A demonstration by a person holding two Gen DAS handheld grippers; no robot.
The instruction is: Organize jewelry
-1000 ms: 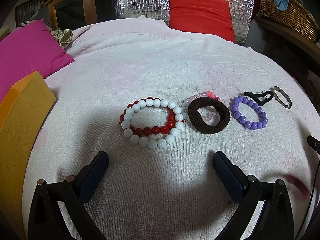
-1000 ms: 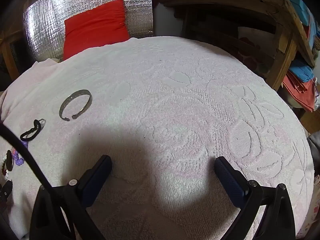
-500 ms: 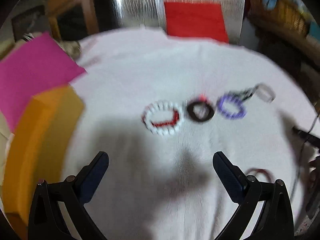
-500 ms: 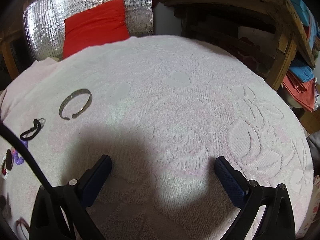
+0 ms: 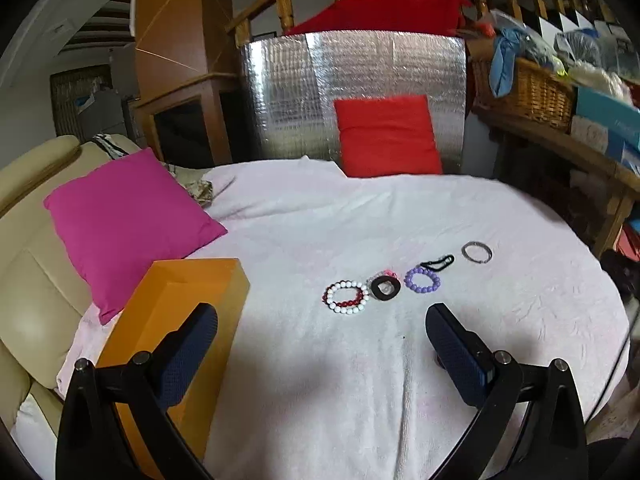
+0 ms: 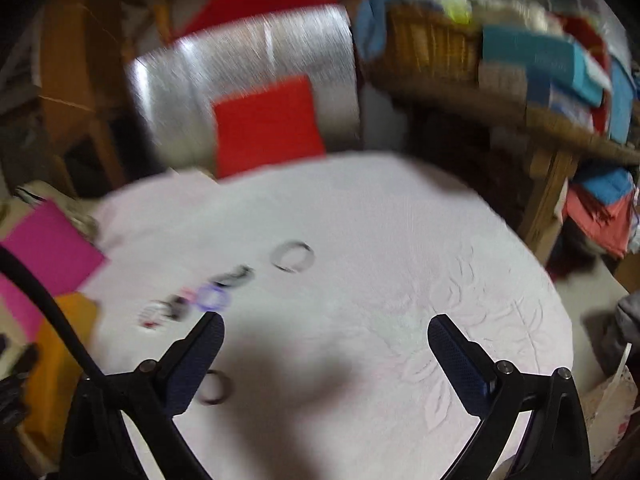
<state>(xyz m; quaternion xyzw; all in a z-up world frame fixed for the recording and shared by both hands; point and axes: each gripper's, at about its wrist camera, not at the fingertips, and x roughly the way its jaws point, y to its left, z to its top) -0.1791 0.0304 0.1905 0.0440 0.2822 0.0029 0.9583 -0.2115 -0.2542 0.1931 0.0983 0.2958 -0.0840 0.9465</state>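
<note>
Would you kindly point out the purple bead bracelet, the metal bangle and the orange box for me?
purple bead bracelet (image 5: 422, 280): left wrist view, on the beads of its near edge.
metal bangle (image 5: 477, 252): left wrist view, on its rim.
orange box (image 5: 188, 292): left wrist view, on its top face.

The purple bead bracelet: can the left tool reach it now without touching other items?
Probably yes. The purple bead bracelet lies ahead of the open left tool, with bare cloth between. The black hair tie lies close behind it.
</note>
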